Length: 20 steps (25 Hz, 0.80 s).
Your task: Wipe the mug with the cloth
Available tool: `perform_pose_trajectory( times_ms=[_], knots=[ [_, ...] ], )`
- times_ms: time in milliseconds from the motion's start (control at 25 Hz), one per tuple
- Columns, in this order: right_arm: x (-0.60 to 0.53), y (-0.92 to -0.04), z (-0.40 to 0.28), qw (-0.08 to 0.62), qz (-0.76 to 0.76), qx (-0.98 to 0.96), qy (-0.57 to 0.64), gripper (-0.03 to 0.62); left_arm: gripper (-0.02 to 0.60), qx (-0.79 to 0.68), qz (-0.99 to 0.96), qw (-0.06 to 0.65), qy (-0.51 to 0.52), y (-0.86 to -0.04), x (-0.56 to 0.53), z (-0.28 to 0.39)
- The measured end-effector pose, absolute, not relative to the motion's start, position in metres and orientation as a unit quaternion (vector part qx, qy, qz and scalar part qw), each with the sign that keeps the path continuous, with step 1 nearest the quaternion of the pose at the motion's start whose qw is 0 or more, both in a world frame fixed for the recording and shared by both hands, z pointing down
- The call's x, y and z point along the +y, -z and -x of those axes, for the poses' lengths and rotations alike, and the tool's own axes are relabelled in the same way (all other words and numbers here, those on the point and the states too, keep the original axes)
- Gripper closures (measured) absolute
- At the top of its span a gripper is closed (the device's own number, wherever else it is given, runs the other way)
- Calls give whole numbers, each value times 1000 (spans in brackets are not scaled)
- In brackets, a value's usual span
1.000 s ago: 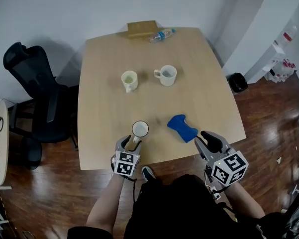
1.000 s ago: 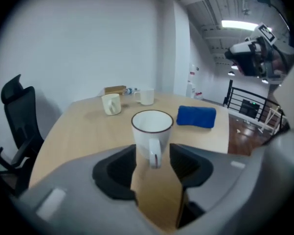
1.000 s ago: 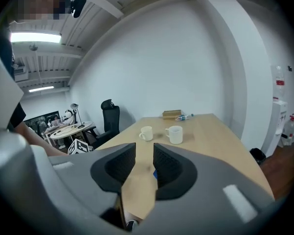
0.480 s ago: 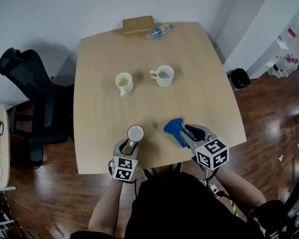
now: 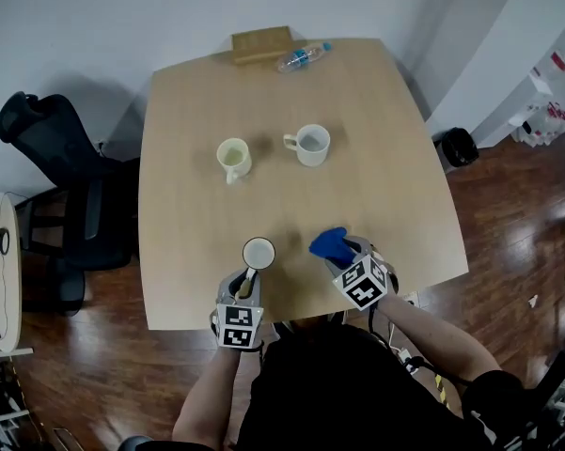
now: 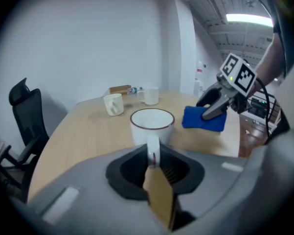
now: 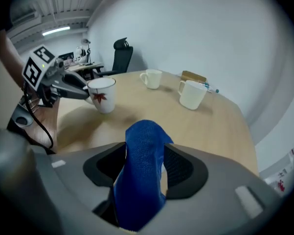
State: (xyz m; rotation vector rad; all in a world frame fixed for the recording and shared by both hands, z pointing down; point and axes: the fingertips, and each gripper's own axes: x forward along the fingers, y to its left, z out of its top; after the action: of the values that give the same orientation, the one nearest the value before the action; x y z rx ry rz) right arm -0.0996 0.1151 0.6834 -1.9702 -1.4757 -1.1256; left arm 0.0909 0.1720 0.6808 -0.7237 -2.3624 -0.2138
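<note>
A white mug (image 5: 259,253) with a dark rim stands near the table's front edge. My left gripper (image 5: 248,275) is shut on its handle (image 6: 152,148), having just closed on it. To the right lies the blue cloth (image 5: 327,243), bunched up on the table. My right gripper (image 5: 343,250) is down over it and its jaws have just been opening. The cloth (image 7: 144,151) stands between them, and the pads stay apart from its sides. The left gripper view shows the right gripper (image 6: 213,106) resting over the cloth (image 6: 198,119).
A cream mug (image 5: 233,157) and a white mug (image 5: 312,143) stand mid-table. A water bottle (image 5: 301,57) and a wooden block (image 5: 261,43) lie at the far edge of the table (image 5: 188,92). A black office chair (image 5: 56,186) stands to the left.
My right gripper has come in from beyond the table's front right edge and dropped onto the blue cloth. My left gripper has stayed at the mug's handle.
</note>
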Motion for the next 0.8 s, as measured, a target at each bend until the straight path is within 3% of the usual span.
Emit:
perform_pose_trajectory(
  times_ms=[120, 200, 320, 560, 680, 800],
  knots=[
    [118, -710, 99, 232, 701, -523, 426, 352, 517, -896, 280, 327, 111, -674, 171, -89],
    [118, -716, 101, 240, 698, -524, 425, 448, 517, -894, 278, 323, 135, -667, 168, -85],
    [121, -705, 104, 243, 702, -541, 395, 480, 517, -896, 288, 296, 165, -649, 170, -84],
    [134, -608, 108, 251, 767, -564, 176, 480, 517, -913, 279, 196, 224, -567, 174, -66],
    [145, -515, 106, 192, 801, -561, 82, 480, 517, -930, 247, 143, 234, -509, 176, -49],
    [149, -417, 92, 54, 827, -558, 45, 480, 517, -936, 212, 95, 264, -461, 180, -31]
  ],
)
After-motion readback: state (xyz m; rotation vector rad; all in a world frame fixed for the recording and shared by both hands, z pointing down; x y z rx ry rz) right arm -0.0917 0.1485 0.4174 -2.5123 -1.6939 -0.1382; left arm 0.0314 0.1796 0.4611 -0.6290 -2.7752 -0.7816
